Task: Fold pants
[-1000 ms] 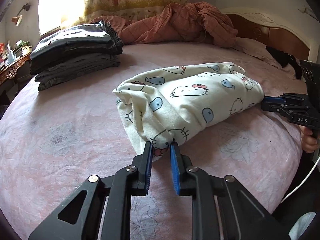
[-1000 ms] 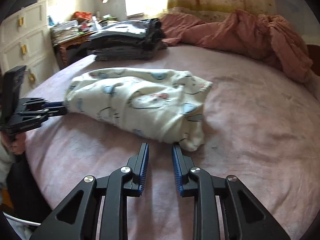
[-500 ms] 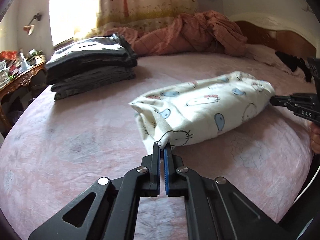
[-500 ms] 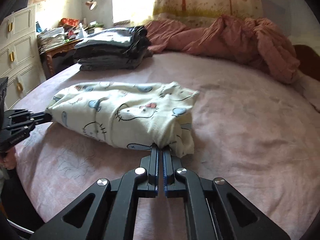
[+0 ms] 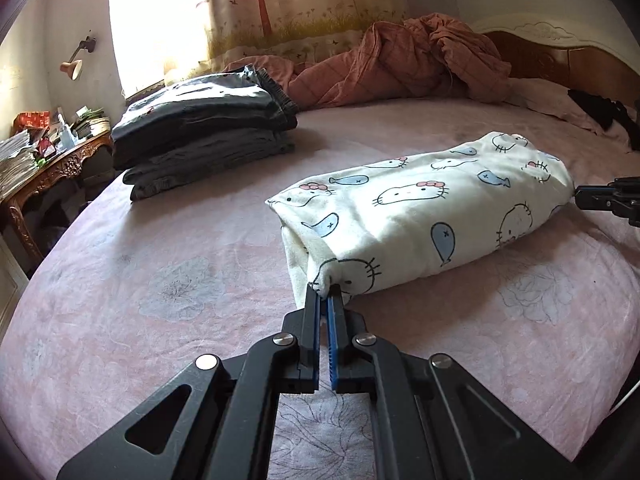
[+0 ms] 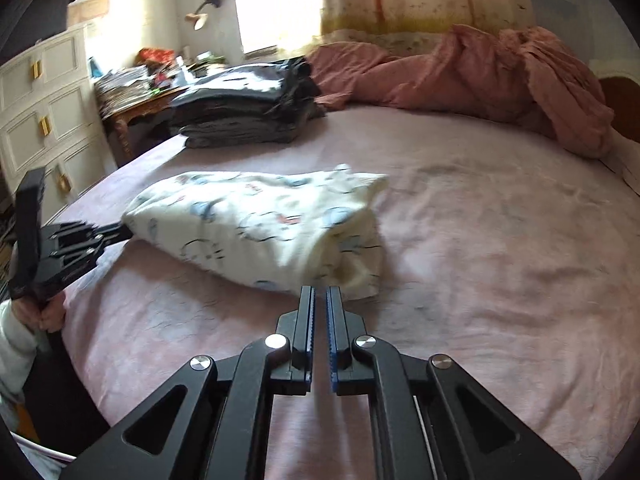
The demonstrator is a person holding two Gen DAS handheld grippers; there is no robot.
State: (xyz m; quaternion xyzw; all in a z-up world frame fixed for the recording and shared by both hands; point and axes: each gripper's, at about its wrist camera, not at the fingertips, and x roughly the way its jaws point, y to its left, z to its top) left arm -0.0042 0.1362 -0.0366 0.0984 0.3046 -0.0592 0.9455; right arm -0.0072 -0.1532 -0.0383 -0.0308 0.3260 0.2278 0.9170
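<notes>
The cream cartoon-print pants (image 5: 420, 216) lie folded in a long bundle on the pink bed (image 5: 160, 264). My left gripper (image 5: 325, 298) is shut on the near corner of the pants. In the right wrist view the pants (image 6: 256, 224) look blurred by motion. My right gripper (image 6: 320, 290) has its jaws nearly closed with a thin gap, its tips at the bundle's near edge; I cannot tell if cloth is between them. In the left wrist view the right gripper (image 5: 608, 198) touches the bundle's far end. The left gripper also shows in the right wrist view (image 6: 116, 232).
A stack of folded dark clothes (image 5: 200, 120) sits at the bed's far left. A rumpled pink quilt (image 5: 420, 60) lies along the headboard side. A cluttered wooden side table (image 5: 52, 160) and white drawers (image 6: 40, 120) stand beside the bed.
Both grippers closed from open onto the ends of the pants a second ago. Since then the bundle has shifted, and the right jaws show a thin gap.
</notes>
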